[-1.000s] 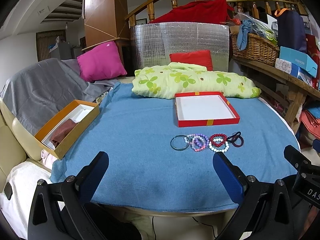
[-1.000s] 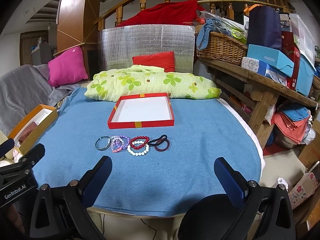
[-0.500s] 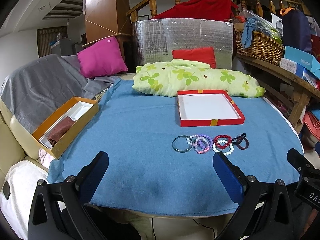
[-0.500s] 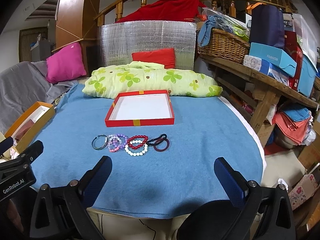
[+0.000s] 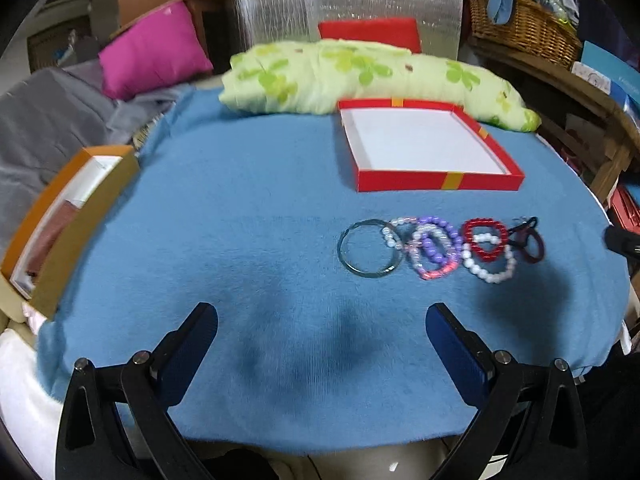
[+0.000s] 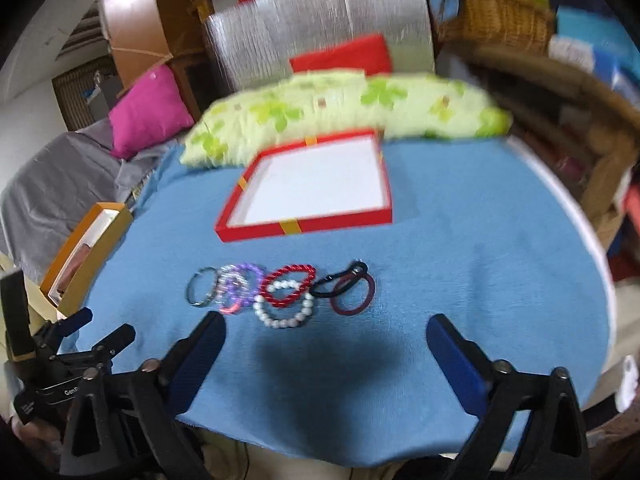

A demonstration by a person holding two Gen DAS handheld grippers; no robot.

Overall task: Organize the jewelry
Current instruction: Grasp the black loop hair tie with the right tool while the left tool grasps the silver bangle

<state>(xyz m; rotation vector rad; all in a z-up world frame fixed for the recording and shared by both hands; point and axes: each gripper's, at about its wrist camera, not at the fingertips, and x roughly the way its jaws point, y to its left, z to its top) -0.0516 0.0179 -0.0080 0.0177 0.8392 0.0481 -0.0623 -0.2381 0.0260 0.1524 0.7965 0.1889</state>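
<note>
A row of bracelets lies on the blue cloth: a grey-green bangle (image 5: 369,249) (image 6: 201,291), purple and pink bead bracelets (image 5: 431,249) (image 6: 237,287), a red bead bracelet (image 5: 485,239) (image 6: 289,285), a white pearl bracelet (image 5: 489,265) (image 6: 283,313), and dark hair ties (image 5: 529,240) (image 6: 347,289). Behind them sits an open red box (image 5: 428,148) (image 6: 308,188) with a white, empty floor. My left gripper (image 5: 321,338) is open and empty, short of the bangle. My right gripper (image 6: 326,346) is open and empty, just short of the pearl bracelet.
An orange box (image 5: 60,220) (image 6: 86,248) holding brown cloth hangs at the table's left edge. A green floral pillow (image 5: 360,76) lies behind the red box. A wicker basket (image 5: 524,20) and shelves stand at the right. The left gripper's body (image 6: 52,364) shows at the right view's lower left.
Both grippers have moved forward and down toward the bracelets, which now look larger and nearer. Both stay open. Nothing on the cloth has moved.
</note>
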